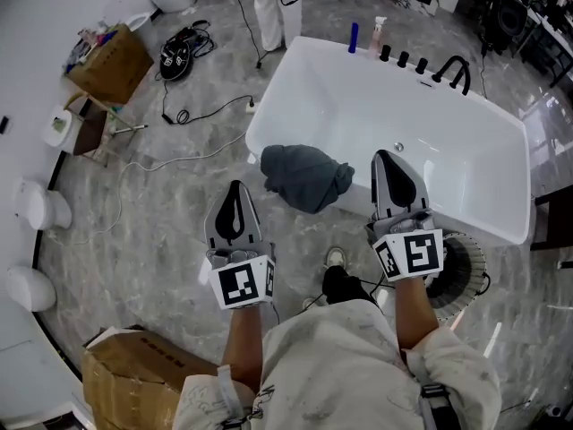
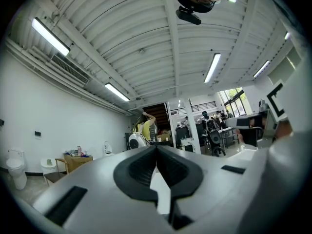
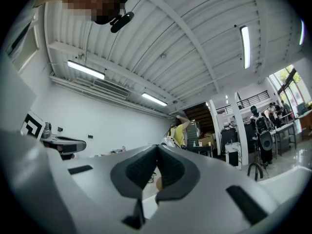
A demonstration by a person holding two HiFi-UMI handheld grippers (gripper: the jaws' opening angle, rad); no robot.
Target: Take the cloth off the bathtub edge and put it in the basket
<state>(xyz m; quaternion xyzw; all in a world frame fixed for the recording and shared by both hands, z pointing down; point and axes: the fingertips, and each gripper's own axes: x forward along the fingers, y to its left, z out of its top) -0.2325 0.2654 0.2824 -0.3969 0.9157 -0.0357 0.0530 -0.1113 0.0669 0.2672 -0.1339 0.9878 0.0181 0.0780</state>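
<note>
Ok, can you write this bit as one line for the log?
stage: before pickup | cloth: draped on bathtub edge | left claw: shut, empty | right claw: shut, empty | basket: on floor by bathtub

You face a white oblong bathtub [image 1: 358,97]: smooth, glossy | dark grey-blue crumpled cloth [image 1: 304,179]: soft matt fabric | grey marbled floor [image 1: 161,231]: polished sheen | brown cardboard box [image 1: 134,370]: matt | your left gripper [image 1: 236,188], right gripper [image 1: 385,158]: matt grey plastic, ribbed black pads [image 2: 139,169]
</note>
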